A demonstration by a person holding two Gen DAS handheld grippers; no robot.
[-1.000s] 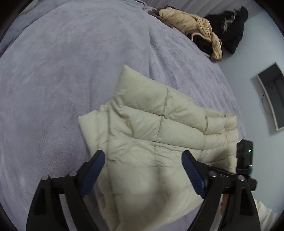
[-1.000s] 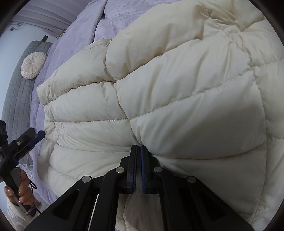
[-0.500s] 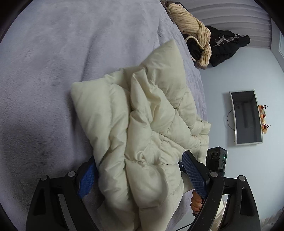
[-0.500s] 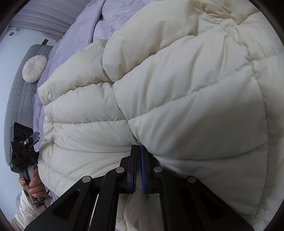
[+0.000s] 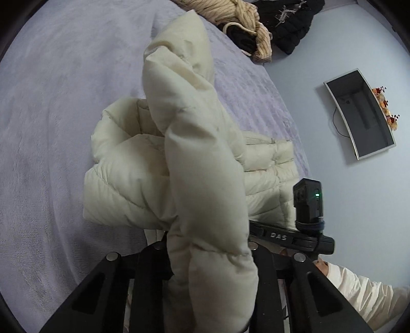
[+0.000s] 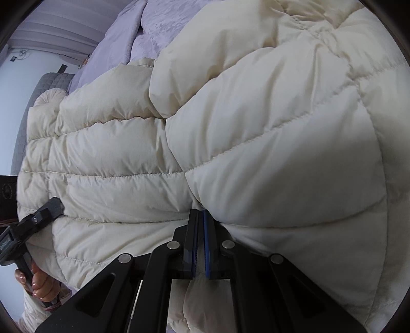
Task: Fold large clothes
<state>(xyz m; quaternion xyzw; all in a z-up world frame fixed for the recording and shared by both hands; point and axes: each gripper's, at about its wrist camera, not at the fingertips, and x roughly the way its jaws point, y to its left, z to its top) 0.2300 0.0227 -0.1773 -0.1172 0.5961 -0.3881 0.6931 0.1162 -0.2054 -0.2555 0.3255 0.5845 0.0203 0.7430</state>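
A cream puffer jacket (image 5: pixel 200 166) lies on a lilac bed cover (image 5: pixel 64 102). In the left wrist view a thick fold of it stands up between my left gripper's (image 5: pixel 207 240) fingers. The jaws are closing on that fold, and the fabric hides the pads. The jacket (image 6: pixel 269 133) fills the right wrist view, where my right gripper (image 6: pixel 201 217) is shut on a pinch of fabric at a quilted seam. Each gripper shows in the other's view: the right one (image 5: pixel 307 205) at the jacket's right edge, the left one (image 6: pixel 38 217) at its lower left, held by a hand (image 6: pixel 38 284).
A beige knit (image 5: pixel 243 20) and a black garment (image 5: pixel 289 23) are piled at the bed's far corner. A dark screen (image 5: pixel 361 115) hangs on the pale wall to the right. A grey headboard (image 6: pixel 28 115) with a round cushion (image 6: pixel 51 94) stands beyond the jacket.
My left gripper pushed onto the jacket, narrowed its jaws around a bunched fold and raised it. The right gripper kept its pinch in place.
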